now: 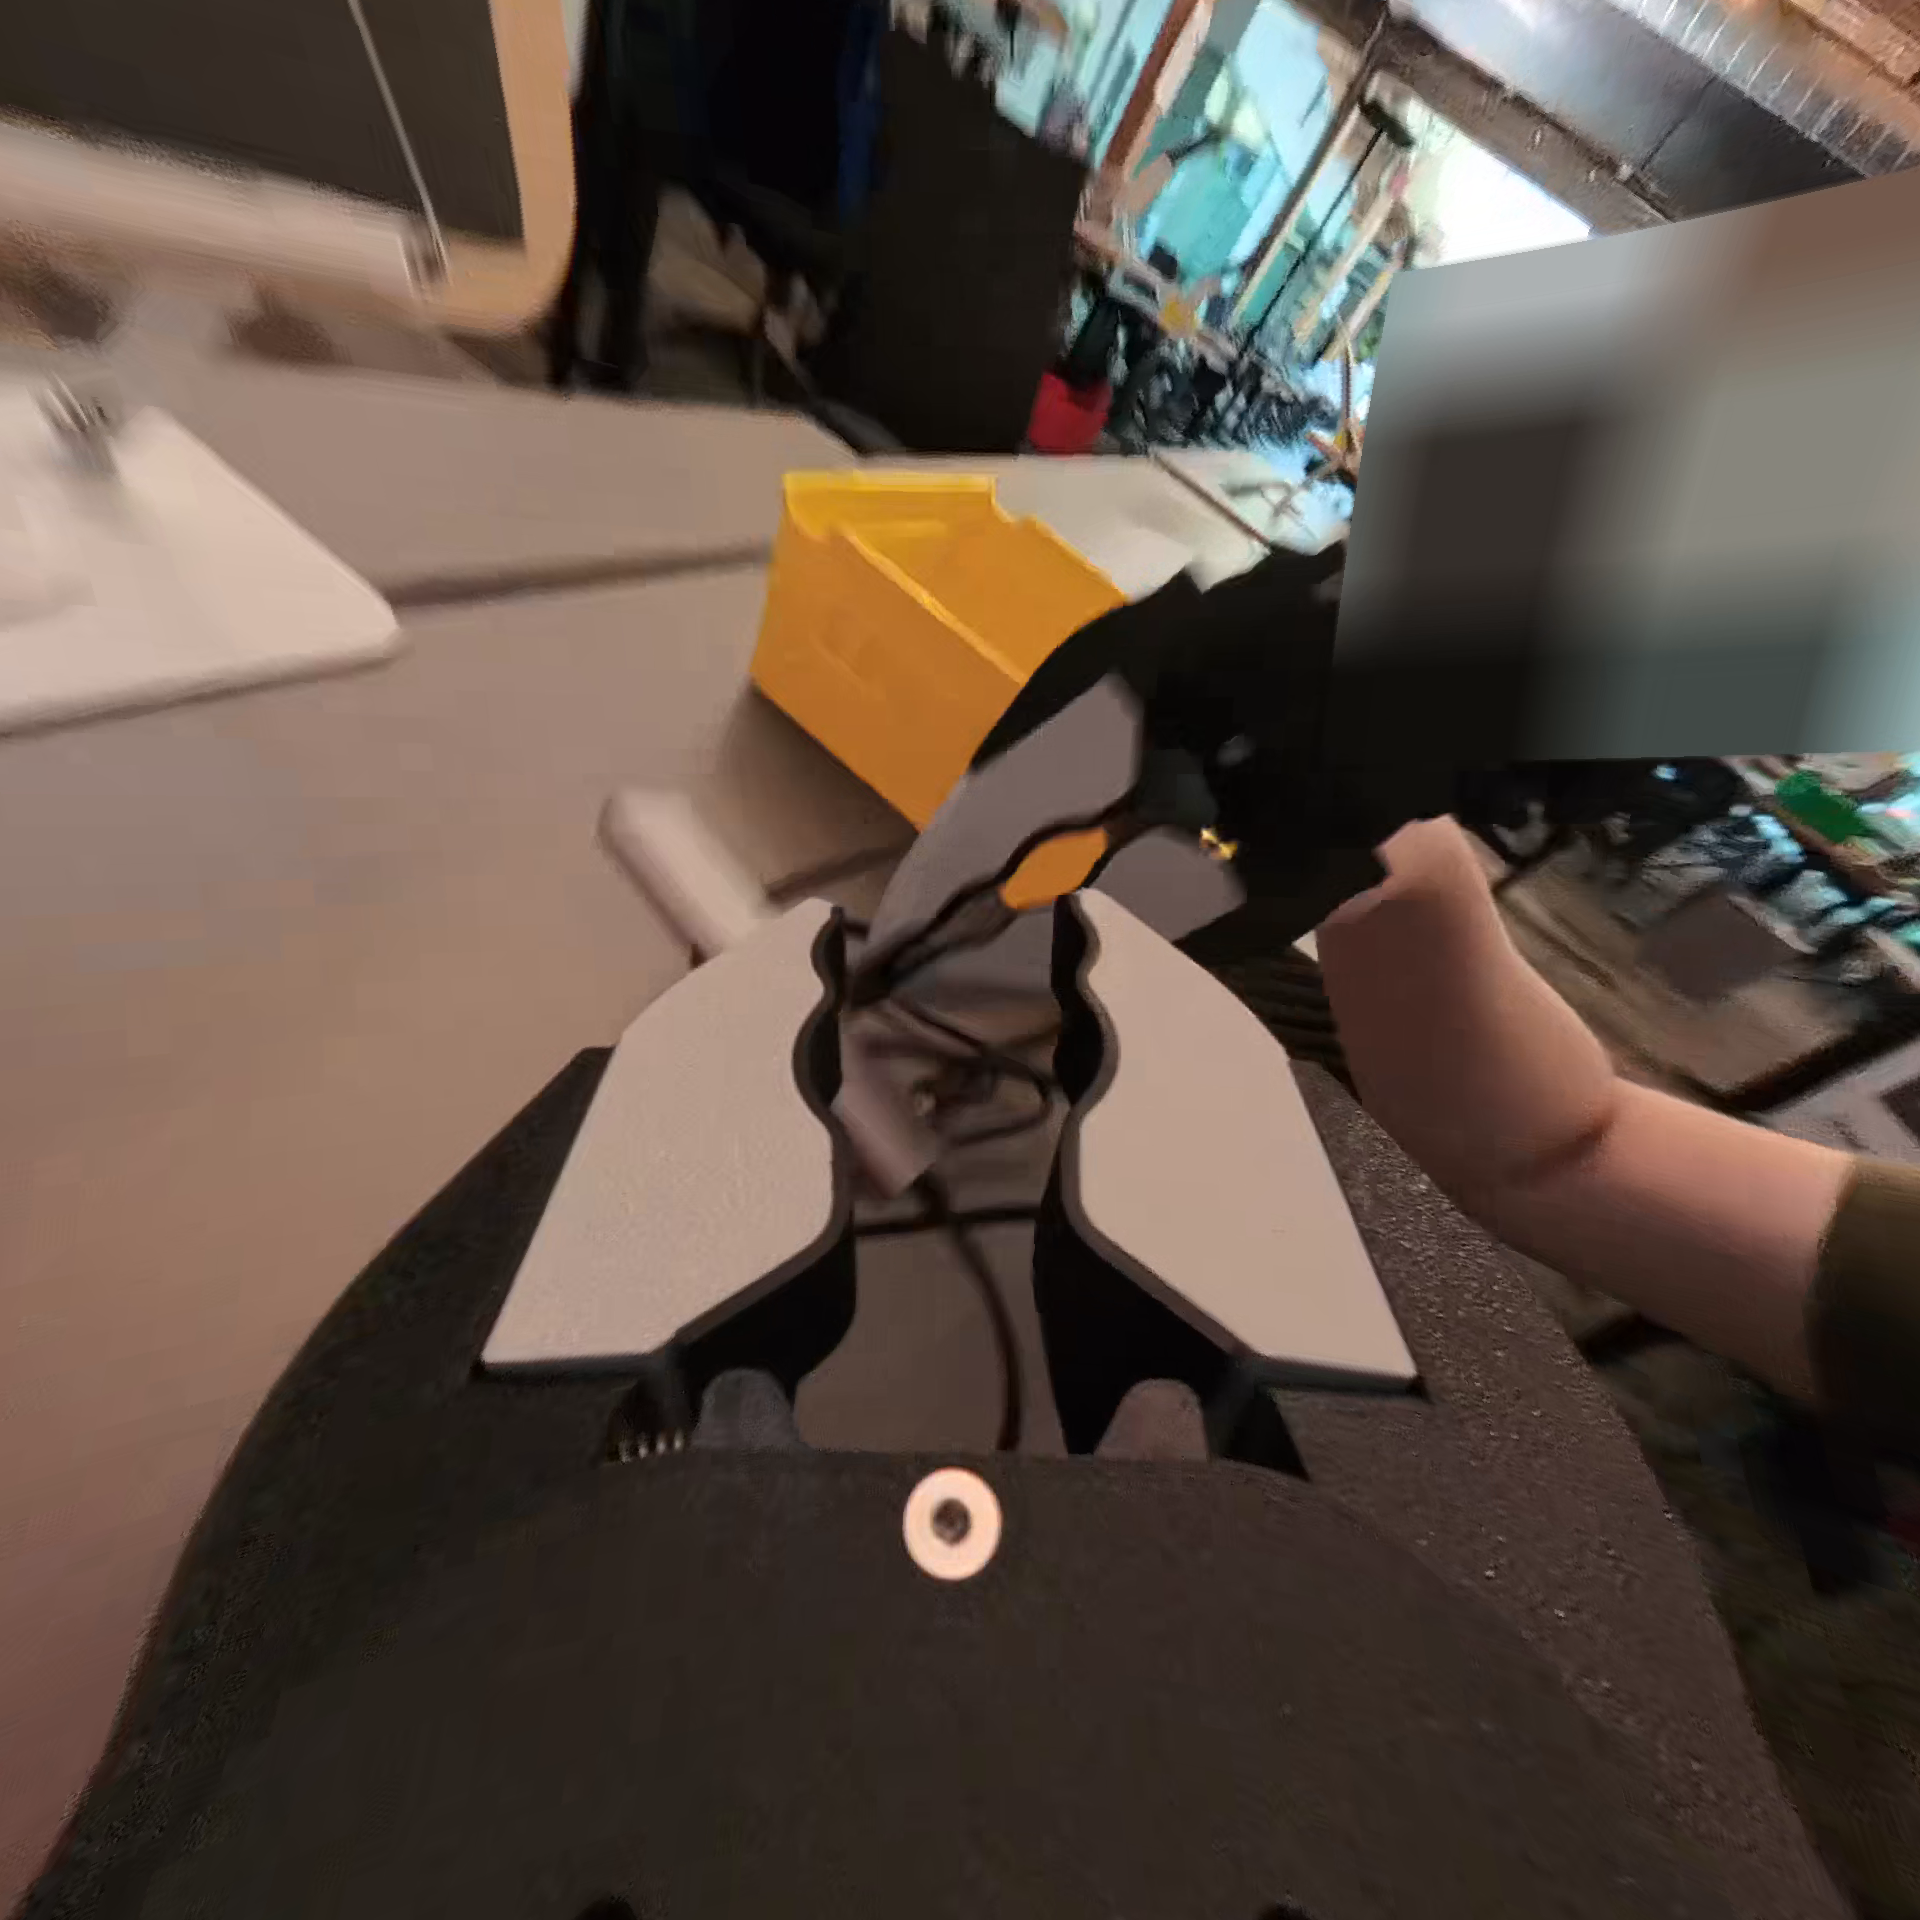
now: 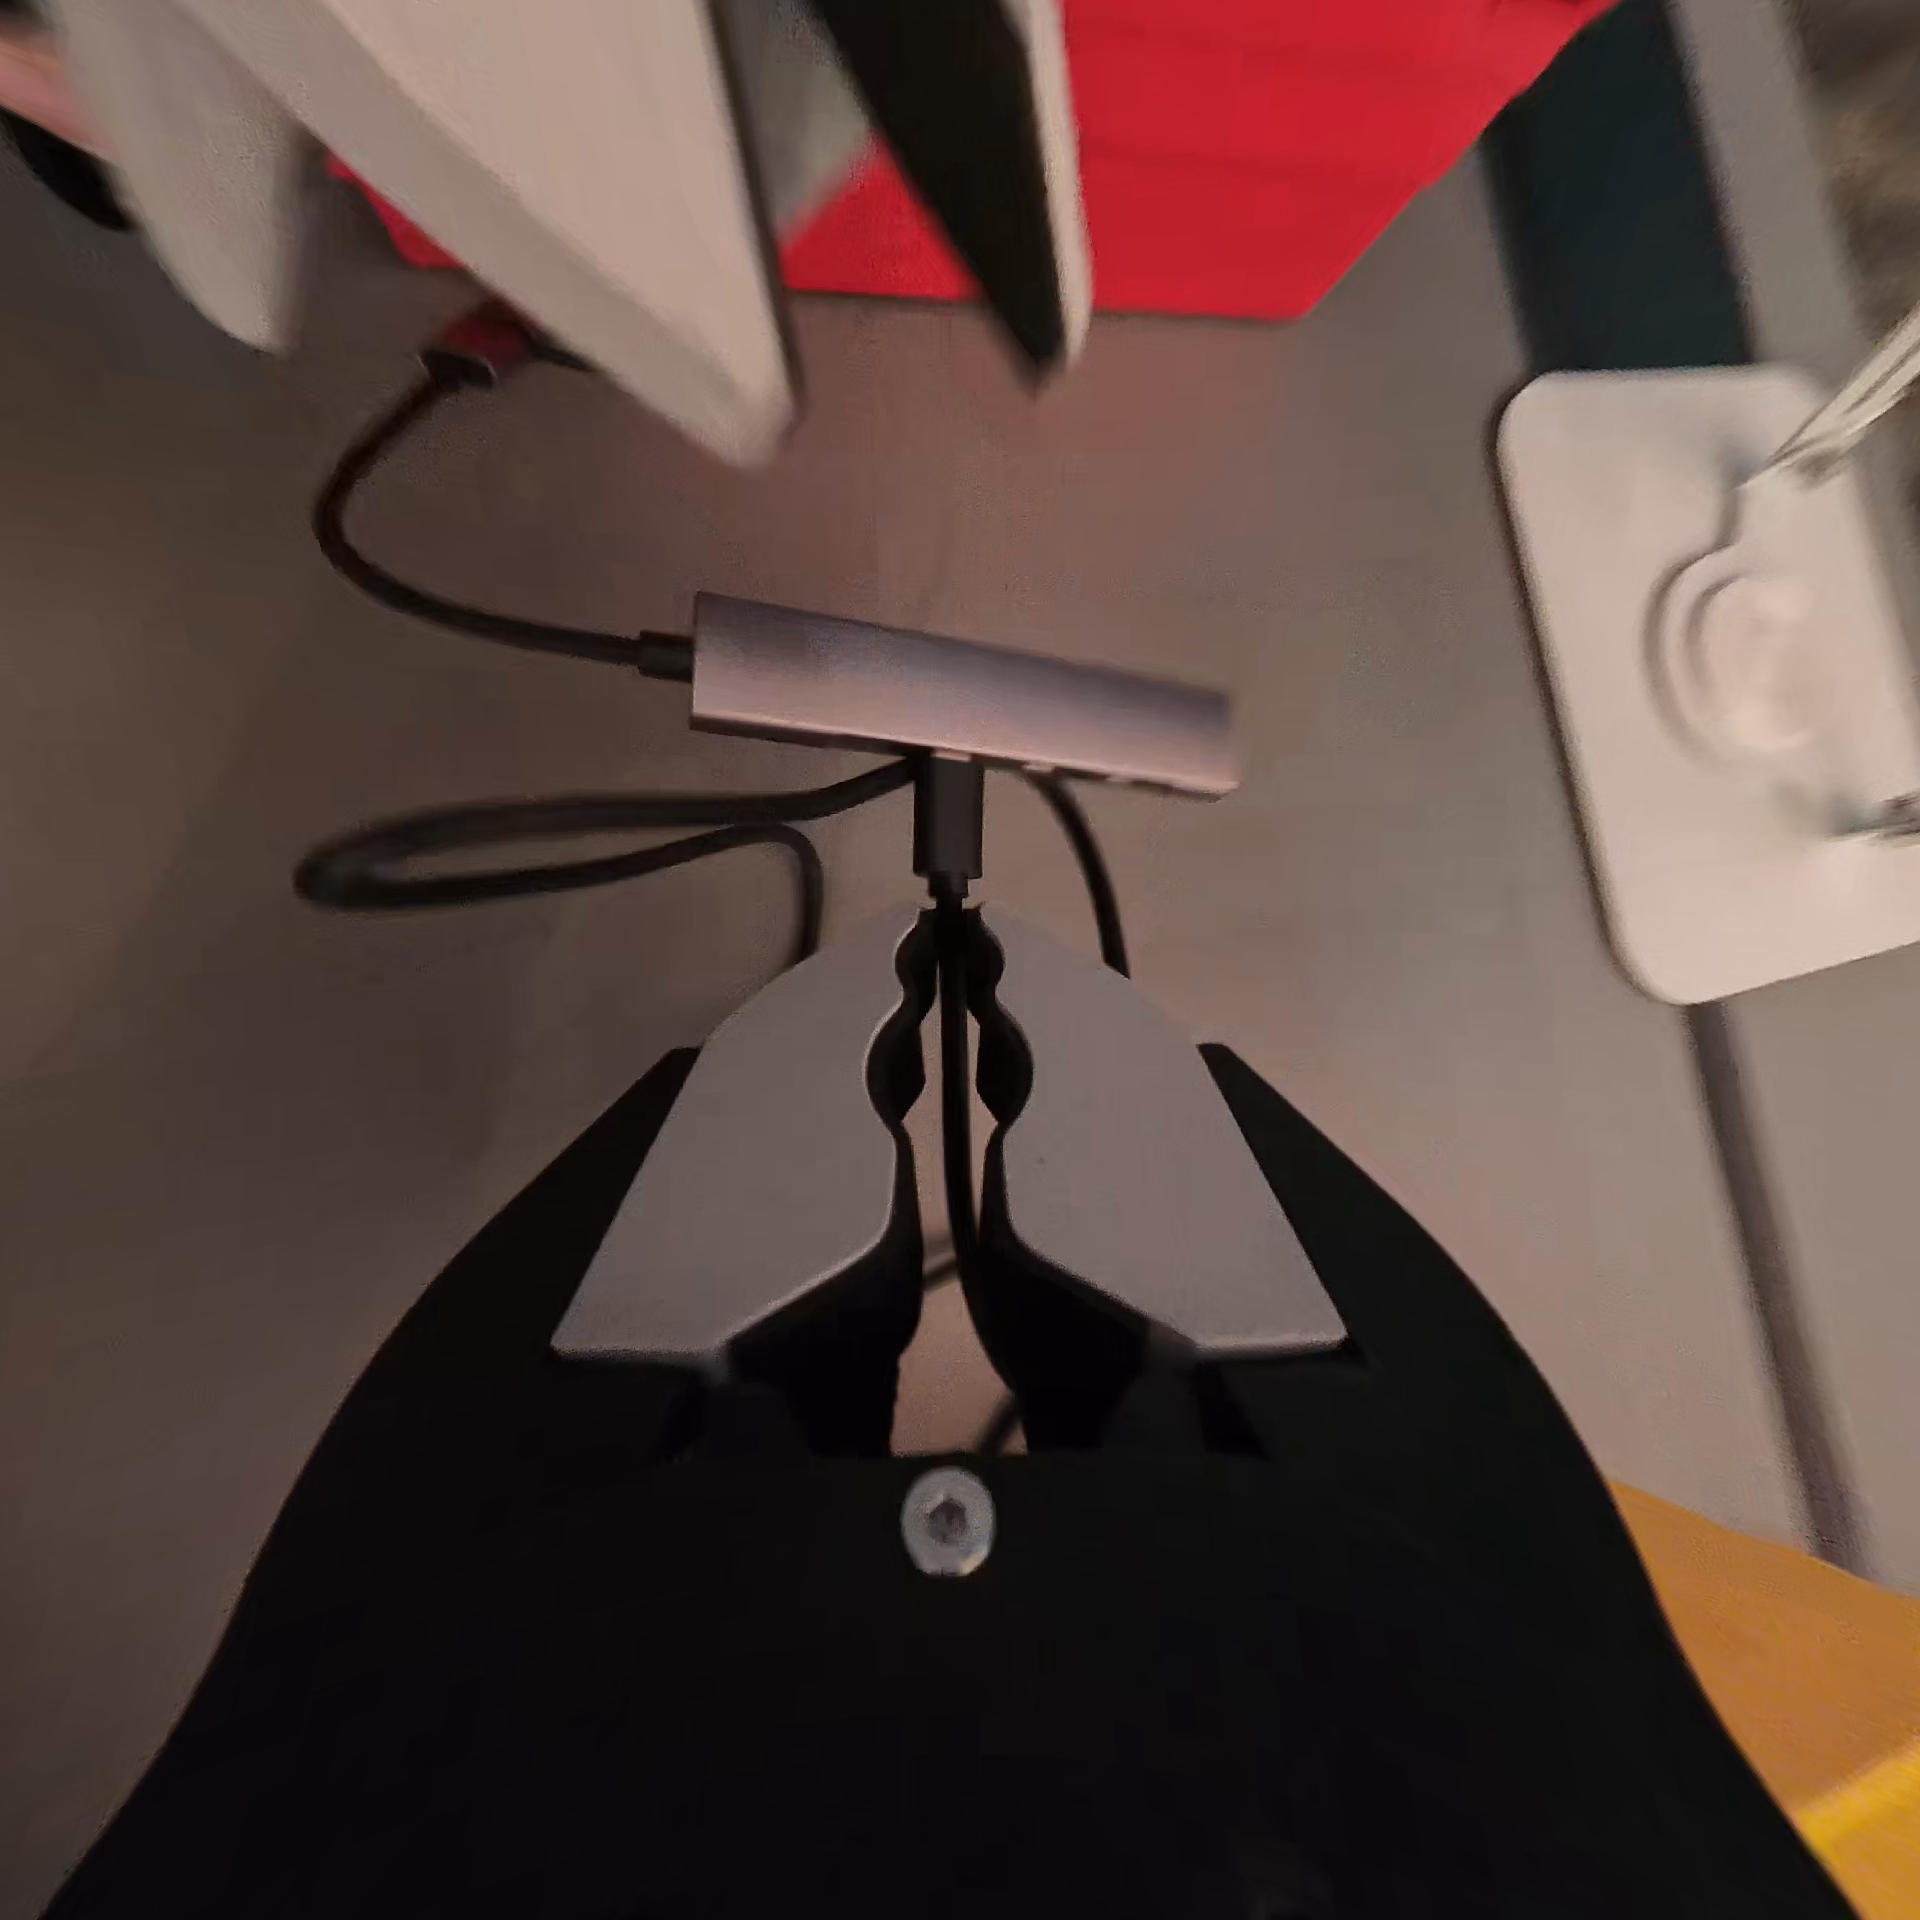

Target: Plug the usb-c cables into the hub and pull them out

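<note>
Grey metal hub (image 2: 961, 691) has a black cable (image 2: 945, 821) plugged in; right jaws grip it, left jaws open.

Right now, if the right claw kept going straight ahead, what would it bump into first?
Probably the black plug, just past the right claw that pinches its cable. The plug already sits at the grey hub, so it would press into that.
</note>
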### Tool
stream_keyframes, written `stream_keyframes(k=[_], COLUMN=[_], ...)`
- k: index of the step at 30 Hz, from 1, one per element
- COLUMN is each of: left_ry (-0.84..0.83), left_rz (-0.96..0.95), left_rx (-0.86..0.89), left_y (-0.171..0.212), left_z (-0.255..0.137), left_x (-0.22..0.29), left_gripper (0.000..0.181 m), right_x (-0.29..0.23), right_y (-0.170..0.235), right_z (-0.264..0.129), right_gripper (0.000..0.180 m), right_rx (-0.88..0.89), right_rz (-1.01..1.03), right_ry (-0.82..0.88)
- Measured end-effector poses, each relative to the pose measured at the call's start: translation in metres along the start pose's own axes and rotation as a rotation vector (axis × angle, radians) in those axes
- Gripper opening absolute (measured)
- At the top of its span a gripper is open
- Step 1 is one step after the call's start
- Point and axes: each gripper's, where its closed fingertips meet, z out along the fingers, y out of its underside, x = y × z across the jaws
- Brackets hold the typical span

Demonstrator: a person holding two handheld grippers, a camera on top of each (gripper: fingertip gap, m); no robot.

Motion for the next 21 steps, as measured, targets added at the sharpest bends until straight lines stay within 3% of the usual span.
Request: stream_keyframes(k=[7, 17, 21], left_ry=[-0.097, -0.101, -0.178], left_rz=[0.165, 0.170, 0.237], left_rx=[0.269, 0.274, 0.154], left_y=[-0.051, -0.059, -0.053], left_z=[-0.048, -0.072, -0.104], left_x=[0.013, 0.012, 0.009], left_gripper=[0.036, 0.034, 0.034], right_x=[-0.008, -0.002, 0.006], right_y=[0.028, 0.045, 0.025], right_z=[0.050, 0.053, 0.030], right_gripper=[0.006, 0.011, 0.019], right_rx=[-0.096, -0.139, -0.092], right_rz=[0.187, 0.303, 0.267], right_ry=[-0.073, -0.111, -0.054])
